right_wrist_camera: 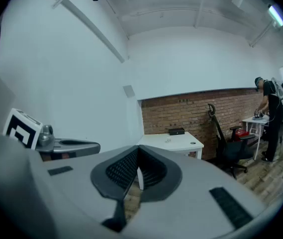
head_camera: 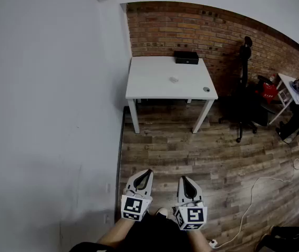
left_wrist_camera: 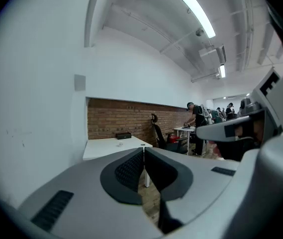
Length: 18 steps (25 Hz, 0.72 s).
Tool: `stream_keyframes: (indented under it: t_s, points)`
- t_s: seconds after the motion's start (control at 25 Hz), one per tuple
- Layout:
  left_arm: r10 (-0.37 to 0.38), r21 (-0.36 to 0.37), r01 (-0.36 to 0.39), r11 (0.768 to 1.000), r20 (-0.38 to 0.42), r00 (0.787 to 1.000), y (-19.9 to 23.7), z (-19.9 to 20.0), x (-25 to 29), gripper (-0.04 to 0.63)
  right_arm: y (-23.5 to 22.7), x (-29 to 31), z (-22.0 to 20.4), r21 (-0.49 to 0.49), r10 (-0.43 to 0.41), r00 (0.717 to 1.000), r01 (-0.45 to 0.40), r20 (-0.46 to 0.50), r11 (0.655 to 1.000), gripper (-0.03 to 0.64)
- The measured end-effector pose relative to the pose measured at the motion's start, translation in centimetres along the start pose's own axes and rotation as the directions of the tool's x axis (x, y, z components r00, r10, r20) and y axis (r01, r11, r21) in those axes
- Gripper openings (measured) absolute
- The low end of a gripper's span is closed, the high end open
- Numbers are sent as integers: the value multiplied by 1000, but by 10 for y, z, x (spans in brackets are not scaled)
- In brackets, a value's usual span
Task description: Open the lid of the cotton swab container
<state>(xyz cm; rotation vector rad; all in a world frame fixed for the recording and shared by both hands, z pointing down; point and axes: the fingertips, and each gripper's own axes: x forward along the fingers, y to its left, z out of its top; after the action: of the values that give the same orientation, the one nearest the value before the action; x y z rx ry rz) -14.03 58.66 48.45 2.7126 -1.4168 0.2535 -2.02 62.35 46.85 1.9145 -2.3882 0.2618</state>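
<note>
While left gripper [head_camera: 148, 173], right gripper [head_camera: 184, 179] jaws meet empty | cotton swab container [head_camera: 174, 79]: axis unreadable

Open floor [head_camera: 191, 151] leads to the white table [head_camera: 154, 83], between wall [head_camera: 49, 114] and office chair [head_camera: 244, 98].

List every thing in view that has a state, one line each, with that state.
left gripper: shut, empty, over the floor.
right gripper: shut, empty, over the floor.
small white container: on the white table, untouched; lid too small to tell.
black box: on the table's far edge by the brick wall.
office chair: unoccupied, right of the table.
</note>
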Motion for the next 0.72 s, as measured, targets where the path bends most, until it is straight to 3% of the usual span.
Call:
stream_keyframes:
  t_s: [0.24, 0.48, 0.72]
  points:
    - [-55, -7, 55, 998, 33, 998, 20, 5, 3, 20, -13, 7, -3, -53, 61, 998, -60, 30, 997, 21]
    - [-78, 59, 76, 995, 23, 997, 36, -2, 2, 20, -44, -3, -12, -69, 20, 999, -18, 25, 997, 21]
    - [-48, 61, 47, 997, 10, 999, 34, -8, 3, 20, -71, -10, -18, -47, 6, 1000, -5, 18, 999, 21]
